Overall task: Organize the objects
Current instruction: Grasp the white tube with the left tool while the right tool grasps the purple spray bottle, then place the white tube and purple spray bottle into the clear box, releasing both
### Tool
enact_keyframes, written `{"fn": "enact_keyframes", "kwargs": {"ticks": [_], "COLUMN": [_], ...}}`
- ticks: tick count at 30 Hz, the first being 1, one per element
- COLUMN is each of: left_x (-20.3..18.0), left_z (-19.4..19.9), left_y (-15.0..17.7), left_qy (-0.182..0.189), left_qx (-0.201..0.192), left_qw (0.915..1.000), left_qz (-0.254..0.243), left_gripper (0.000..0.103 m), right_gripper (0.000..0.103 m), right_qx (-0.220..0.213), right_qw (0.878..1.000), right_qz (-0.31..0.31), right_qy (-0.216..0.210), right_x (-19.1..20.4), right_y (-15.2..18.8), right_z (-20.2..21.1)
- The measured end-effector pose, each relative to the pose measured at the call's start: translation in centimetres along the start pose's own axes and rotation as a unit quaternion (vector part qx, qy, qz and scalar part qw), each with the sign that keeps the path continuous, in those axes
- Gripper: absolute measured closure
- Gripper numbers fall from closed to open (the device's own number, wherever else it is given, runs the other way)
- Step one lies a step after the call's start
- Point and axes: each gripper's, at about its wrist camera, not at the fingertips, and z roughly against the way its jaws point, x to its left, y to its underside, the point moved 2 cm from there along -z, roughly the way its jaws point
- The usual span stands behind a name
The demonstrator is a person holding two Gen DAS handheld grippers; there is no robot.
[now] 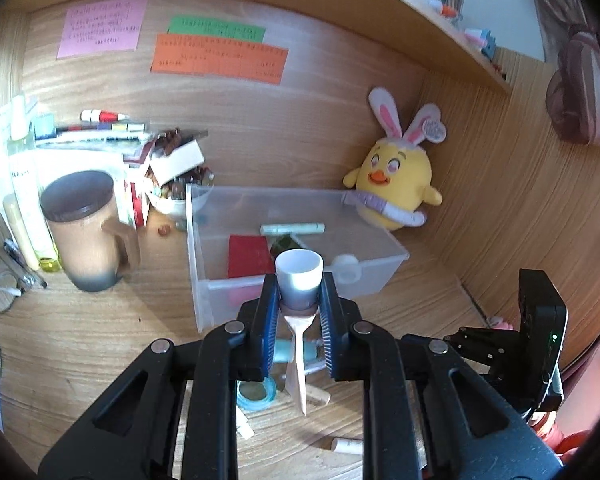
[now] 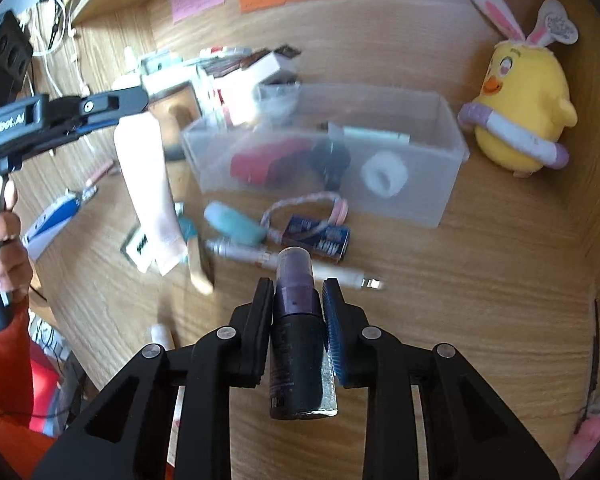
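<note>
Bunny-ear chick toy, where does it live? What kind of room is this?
Probably a bedroom or dorm study desk: wooden desk with a shelf above, colored paper notes on the back panel, and the plush chick in the corner.

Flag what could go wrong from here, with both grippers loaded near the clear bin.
1. The left gripper pinches the pink tube only at its white cap; the body dangles and could swing or slip.
2. The right gripper holds a dark spray bottle along its smooth side, so it might slide out.
3. The clear plastic bin already holds a tape roll and a red item, and both grippers converging there could collide.
</note>
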Motion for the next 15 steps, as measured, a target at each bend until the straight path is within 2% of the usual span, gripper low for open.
{"fn": "enact_keyframes", "kwargs": {"ticks": [6,15], "left_x": [-0.4,0.1], "left_z": [0.7,-0.5], "left_y": [-1.8,-4.3], "left_qy": [-0.006,-0.012], "left_qx": [-0.032,-0.046], "left_qw": [0.9994,0.9989], "left_qz": [-0.007,0.0], "left_gripper": [0.084,0.084], "right_gripper": [0.08,0.08], "right_qx": [-0.044,-0.094], "right_qw": [0.999,0.995], "right_qz": [-0.004,-0.011], "right_qy": [0.008,0.015], "right_x": [-0.8,-2.4], "right_y": [-2.8,-7.6], "right_z": [1.2,2.3]}}
